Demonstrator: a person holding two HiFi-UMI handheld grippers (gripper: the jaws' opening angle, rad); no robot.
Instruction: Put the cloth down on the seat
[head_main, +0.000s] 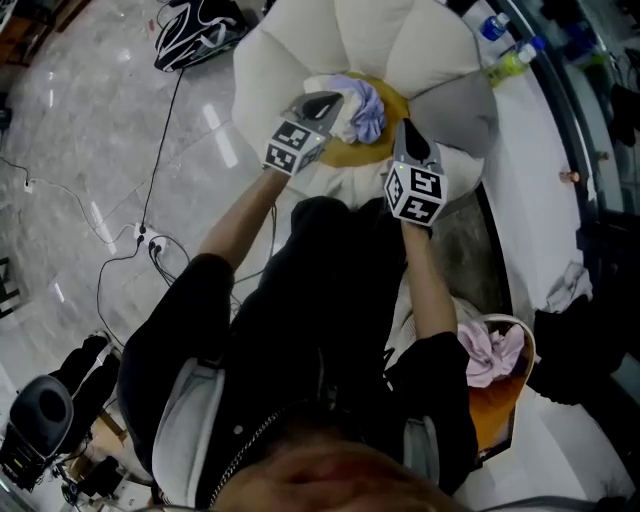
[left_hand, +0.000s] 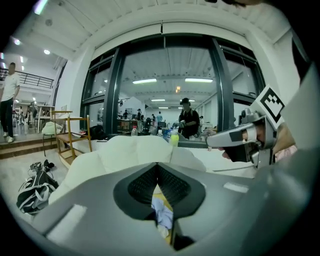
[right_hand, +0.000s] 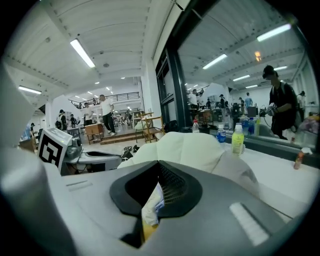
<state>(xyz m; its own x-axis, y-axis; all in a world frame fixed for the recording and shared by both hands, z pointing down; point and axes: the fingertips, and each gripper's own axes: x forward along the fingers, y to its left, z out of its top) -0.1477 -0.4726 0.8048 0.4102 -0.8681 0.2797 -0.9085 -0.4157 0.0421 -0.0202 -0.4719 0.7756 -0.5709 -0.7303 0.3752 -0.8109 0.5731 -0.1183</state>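
Note:
A lavender-and-white cloth (head_main: 365, 108) lies bunched on the yellow seat (head_main: 350, 152) of a cream petal-backed chair (head_main: 390, 40). My left gripper (head_main: 338, 98) hovers at the cloth's left edge and my right gripper (head_main: 403, 126) at its right. In the left gripper view the left gripper (left_hand: 157, 165) has its jaws shut tip to tip, and the cloth (left_hand: 162, 215) shows through the slot below them. In the right gripper view the right gripper (right_hand: 159, 162) is also shut, and the cloth (right_hand: 150, 205) and yellow seat show beneath. Neither pair of pads visibly pinches the cloth.
A grey cushion (head_main: 460, 110) leans on the chair's right side. Bottles (head_main: 510, 62) stand on the white ledge behind. An orange basket (head_main: 500, 395) holding pink fabric sits at my right. A black bag (head_main: 195, 30) and cables (head_main: 150, 240) lie on the floor to the left.

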